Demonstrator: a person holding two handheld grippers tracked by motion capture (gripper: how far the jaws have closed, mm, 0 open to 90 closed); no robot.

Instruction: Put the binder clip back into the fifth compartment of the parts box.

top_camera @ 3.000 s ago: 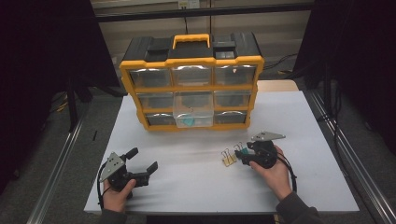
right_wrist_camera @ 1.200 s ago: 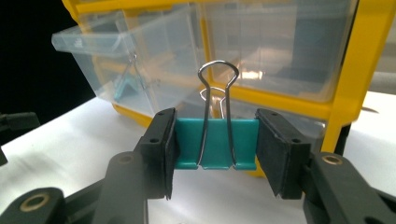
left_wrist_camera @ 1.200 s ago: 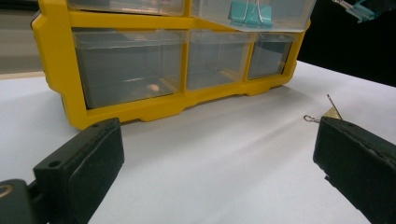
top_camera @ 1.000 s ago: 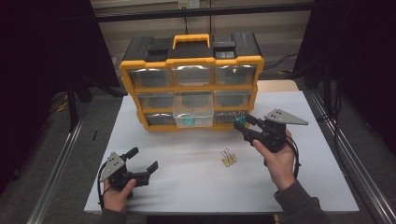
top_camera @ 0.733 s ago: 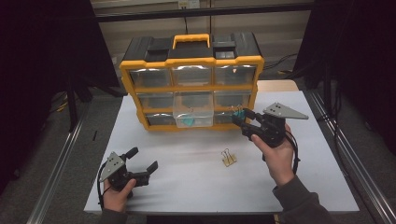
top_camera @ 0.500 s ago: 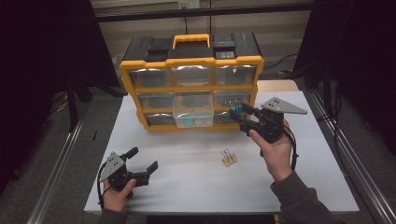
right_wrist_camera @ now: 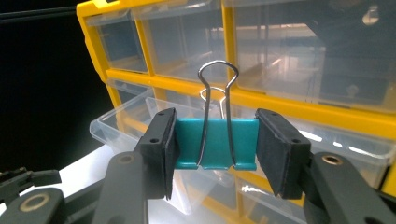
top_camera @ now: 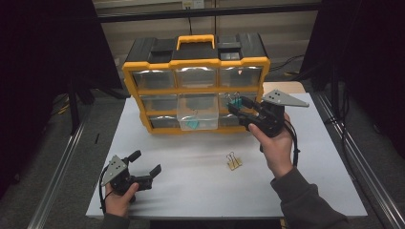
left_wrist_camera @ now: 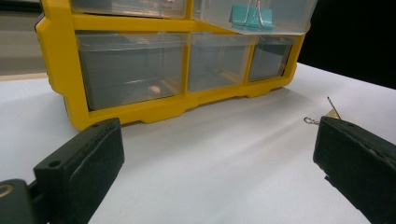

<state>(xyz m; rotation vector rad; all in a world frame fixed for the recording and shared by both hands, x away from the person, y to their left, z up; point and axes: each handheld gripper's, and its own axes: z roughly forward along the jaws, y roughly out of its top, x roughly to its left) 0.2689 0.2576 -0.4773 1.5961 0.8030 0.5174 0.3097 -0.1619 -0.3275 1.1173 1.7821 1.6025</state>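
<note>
My right gripper [top_camera: 237, 106] [right_wrist_camera: 215, 140] is shut on a teal binder clip [right_wrist_camera: 215, 142] [top_camera: 233, 100], held in the air in front of the yellow drawer cabinet [top_camera: 196, 86] [right_wrist_camera: 299, 112]. The clip's wire handles point up. The cabinet's middle clear drawer [top_camera: 197, 112] [right_wrist_camera: 126, 126] is pulled out, with a teal clip [top_camera: 192, 123] [left_wrist_camera: 253, 16] inside it. A yellow binder clip [top_camera: 233, 161] lies on the white table [top_camera: 191, 167]. My left gripper [top_camera: 143, 169] [left_wrist_camera: 212, 158] rests open at the table's near left, nothing between its jaws.
The cabinet [left_wrist_camera: 140, 79] has three rows of clear drawers and a yellow carry handle [top_camera: 196, 40]. The yellow clip's tip [left_wrist_camera: 327, 114] peeks from behind my left gripper's right jaw. Metal rails run along both sides of the table.
My right gripper picked the teal clip up from beside the yellow clip, then carried it up and leftward toward the open drawer. The left gripper has stayed still.
</note>
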